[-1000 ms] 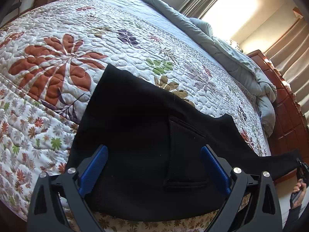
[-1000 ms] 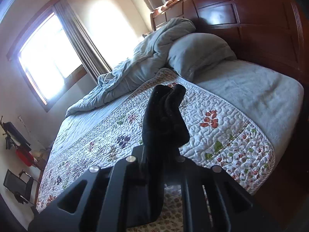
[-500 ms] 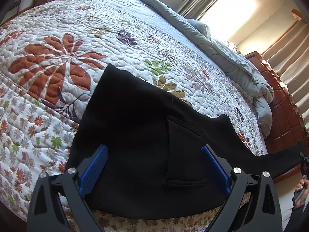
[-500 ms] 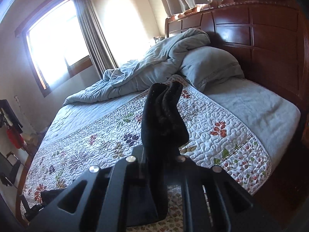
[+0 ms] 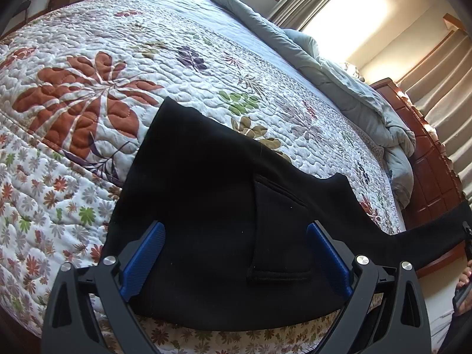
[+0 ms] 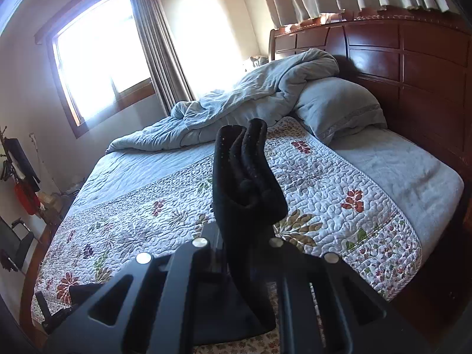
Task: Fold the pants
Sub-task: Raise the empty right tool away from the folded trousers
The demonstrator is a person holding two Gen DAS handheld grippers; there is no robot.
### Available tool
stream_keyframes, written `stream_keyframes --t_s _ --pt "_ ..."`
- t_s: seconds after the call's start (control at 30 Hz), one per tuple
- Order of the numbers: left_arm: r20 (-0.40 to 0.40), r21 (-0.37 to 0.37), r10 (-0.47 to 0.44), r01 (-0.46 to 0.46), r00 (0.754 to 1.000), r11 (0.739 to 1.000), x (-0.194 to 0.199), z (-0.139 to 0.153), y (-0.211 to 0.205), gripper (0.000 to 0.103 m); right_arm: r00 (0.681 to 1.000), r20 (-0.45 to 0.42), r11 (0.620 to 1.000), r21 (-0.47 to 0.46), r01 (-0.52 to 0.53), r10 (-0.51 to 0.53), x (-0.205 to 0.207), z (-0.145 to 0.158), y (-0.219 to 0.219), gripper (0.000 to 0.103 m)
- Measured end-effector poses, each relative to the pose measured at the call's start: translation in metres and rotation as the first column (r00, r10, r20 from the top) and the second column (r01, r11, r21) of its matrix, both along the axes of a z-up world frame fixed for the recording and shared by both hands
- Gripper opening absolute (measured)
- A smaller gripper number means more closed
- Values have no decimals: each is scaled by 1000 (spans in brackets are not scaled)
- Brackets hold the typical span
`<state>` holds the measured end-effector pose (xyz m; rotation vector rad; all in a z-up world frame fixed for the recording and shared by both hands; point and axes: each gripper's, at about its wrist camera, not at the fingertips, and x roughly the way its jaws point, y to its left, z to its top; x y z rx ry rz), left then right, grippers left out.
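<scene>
Since a second ago the right gripper (image 6: 244,236) has swung round with its bunch of fabric — the window (image 6: 97,67) fills more of its view now and the headboard (image 6: 413,67) sits level instead of tilted. On the left side nothing has budged.

So the black pants (image 5: 206,206) lie at the near edge of the bed, waist end flat on the floral quilt (image 5: 88,88), back pocket (image 5: 280,230) facing up. Their long axis runs along that near edge toward the headboard end, and the leg part stretches off the quilt to the right, pulled up into a taut strip that ends at the right gripper. In the right wrist view the hem end pokes up past the fingers as a folded black lump, pointing at the pillow (image 6: 339,109).

Left gripper (image 5: 236,250): blue fingers (image 5: 144,253) spread wide, one on each side of the waist end, not squeezing it. Right gripper: fingers pressed together, pinching the leg end.

Rest of the room — a rumpled grey-blue duvet (image 6: 250,94) piled along the far side of the bed, dark red wooden headboard, beige curtains (image 6: 159,44), bright sun. A person's hand (image 5: 463,289) shows at the right edge of the left wrist view.
</scene>
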<state>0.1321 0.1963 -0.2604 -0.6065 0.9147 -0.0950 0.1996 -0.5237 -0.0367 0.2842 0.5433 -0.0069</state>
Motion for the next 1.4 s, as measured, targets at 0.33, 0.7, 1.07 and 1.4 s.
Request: stream_keyframes --t_s 0.33,0.7,1.07,1.4 --pt "2 -7 -1 1 1000 1000 -2 0 1 97 999 22 993 -114 -25 28 -3 12 41 9" --pt "-9 4 -3 3 1000 1000 2 -2 0 97 994 48 986 -143 -90 98 -3 21 69 9" --pt "-11 9 -4 4 1000 1000 4 -3 -1 97 987 55 974 -181 -136 148 -1 24 84 9" --pt "-11 7 -5 5 1000 1000 5 -3 -1 97 982 52 963 -213 -166 181 4 24 98 9"
